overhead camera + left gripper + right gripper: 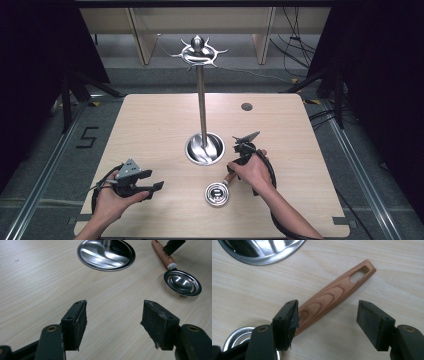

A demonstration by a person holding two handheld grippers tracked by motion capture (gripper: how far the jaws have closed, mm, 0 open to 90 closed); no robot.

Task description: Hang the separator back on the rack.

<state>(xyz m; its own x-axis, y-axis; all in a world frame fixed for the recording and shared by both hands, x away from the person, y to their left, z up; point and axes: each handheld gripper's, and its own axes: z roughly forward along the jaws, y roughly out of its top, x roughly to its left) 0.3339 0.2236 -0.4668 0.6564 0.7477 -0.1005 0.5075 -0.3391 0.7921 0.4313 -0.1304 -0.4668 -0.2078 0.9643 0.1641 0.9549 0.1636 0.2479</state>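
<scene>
A small steel ladle (217, 194) with a wooden handle (337, 293) lies on the table in front of a tall metal stand (201, 100). The stand has a round dish base (205, 148) and a ring of hooks on top (199, 51). My right gripper (327, 312) stands open just over the handle, which runs slantwise between the two pads without being pressed. In the high view that right gripper (236, 167) sits under the hand, right of the base. My left gripper (152, 184) is open and holds nothing at the front left, aimed across the table at the ladle bowl (182, 283).
The light wooden table (150, 125) has a small round grommet (247, 106) at the back right. Dark curtains, tripod legs and cables stand around the table's far side. Bare tabletop lies to the left of and behind the stand base (106, 253).
</scene>
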